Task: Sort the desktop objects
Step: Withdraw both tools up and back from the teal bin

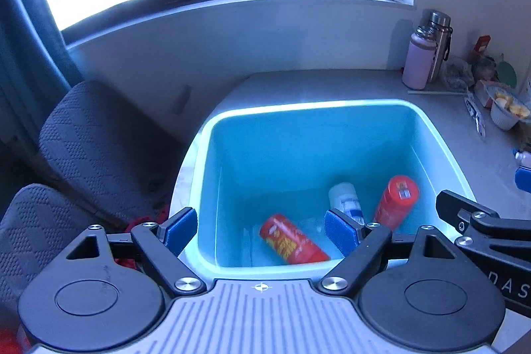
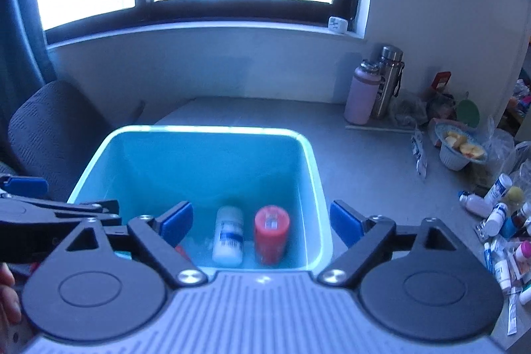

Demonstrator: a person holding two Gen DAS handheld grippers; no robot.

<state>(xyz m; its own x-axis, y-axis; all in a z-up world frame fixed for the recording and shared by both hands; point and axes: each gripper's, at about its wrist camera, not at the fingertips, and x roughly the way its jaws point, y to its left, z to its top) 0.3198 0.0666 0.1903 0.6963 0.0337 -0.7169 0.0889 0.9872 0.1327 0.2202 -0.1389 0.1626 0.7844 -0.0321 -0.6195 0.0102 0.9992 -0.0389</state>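
both claws hang over the light blue bin [image 1: 308, 108] with jaws wide apart and nothing between them. left gripper [image 1: 262, 233], right gripper [image 2: 262, 223]. in the bin, seen from the left wrist, lie a red can [image 1: 292, 239] at 6 o'clock, a white bottle [image 1: 345, 199] and a red bottle [image 1: 396, 198] at 4 o'clock. small bottles [image 2: 497, 214] crowd the grey desk [image 2: 365, 155] at 3 o'clock in the right wrist view.

Teal bin [image 1: 428, 135]; red cans [image 1: 292, 239]; white bottle [image 1: 345, 199]

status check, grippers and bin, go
Left gripper open, empty. Right gripper open, empty. Blue bin holds two red cans, one white bottle. Nothing blocking.
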